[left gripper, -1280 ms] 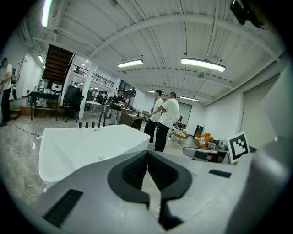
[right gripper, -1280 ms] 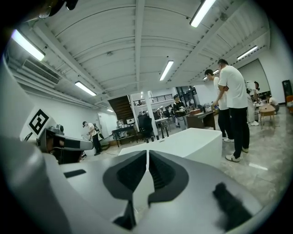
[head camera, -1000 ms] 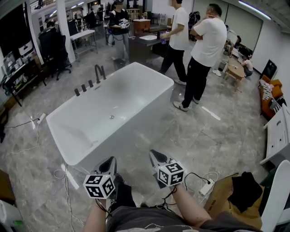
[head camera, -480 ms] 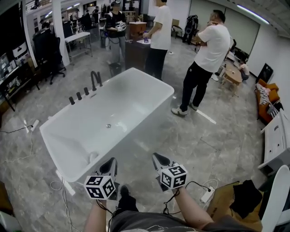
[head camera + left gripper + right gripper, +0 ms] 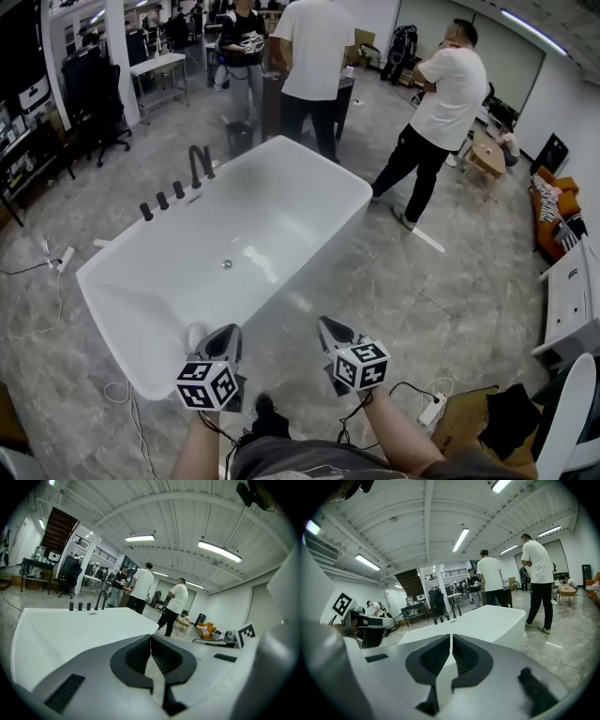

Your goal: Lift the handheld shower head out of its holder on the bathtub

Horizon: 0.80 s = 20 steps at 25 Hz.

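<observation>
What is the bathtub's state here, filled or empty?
Empty: the bathtub shows bare white inner walls and floor, with the drain plainly visible and no water line.

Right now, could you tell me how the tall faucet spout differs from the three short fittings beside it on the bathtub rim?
The faucet spout is taller than the three short fittings. The faucet spout curves over at its top; the short fittings stand straight. Both are dark and share one bathtub rim.
</observation>
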{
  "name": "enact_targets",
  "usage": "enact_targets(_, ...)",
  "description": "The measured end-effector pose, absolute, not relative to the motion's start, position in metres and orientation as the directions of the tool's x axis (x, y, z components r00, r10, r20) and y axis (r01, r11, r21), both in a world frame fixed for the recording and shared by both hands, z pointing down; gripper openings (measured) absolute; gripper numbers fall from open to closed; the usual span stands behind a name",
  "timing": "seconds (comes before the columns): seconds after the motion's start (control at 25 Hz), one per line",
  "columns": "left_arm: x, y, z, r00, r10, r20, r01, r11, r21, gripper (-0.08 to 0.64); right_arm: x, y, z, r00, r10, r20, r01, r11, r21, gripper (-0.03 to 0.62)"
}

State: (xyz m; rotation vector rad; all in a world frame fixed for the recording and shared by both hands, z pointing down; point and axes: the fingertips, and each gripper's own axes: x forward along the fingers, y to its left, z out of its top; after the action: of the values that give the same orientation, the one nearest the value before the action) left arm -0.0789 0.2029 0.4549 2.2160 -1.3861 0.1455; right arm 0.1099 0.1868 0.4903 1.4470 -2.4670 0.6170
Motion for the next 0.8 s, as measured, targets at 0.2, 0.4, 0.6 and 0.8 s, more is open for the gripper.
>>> enact_targets(0.2,-0.104,0.167,0.461,0.483,-0.797,0.362,-0.856,-0.343,0.386,0.015,0.08,0.15,0.495,-0.494,-0.766,0.411,-0.87,0.427,-0.247,0.031)
enact_targets(0.4,-0.133,0.125,0.466,0.489,-0.793,0.363,-0.848,-0.334,0.412,0.015,0.053,0.106,0.495,-0.485,-0.764,0.426,-0.874,0.419,-0.245,0.031)
enact_targets(0.6,-0.154,0.092,0.464,0.509,-0.783,0.357,-0.836,-0.351,0.422,0.015,0.03,0.072,0.489,-0.471,-0.774,0.423,-0.882,0.4,-0.251,0.031)
enact_targets(0.8,-0.167,0.072,0.469,0.515,-0.783,0.349,-0.828,-0.348,0.44,0.015,0.017,0.052,0.491,-0.465,-0.771,0.436,-0.885,0.402,-0.233,0.031)
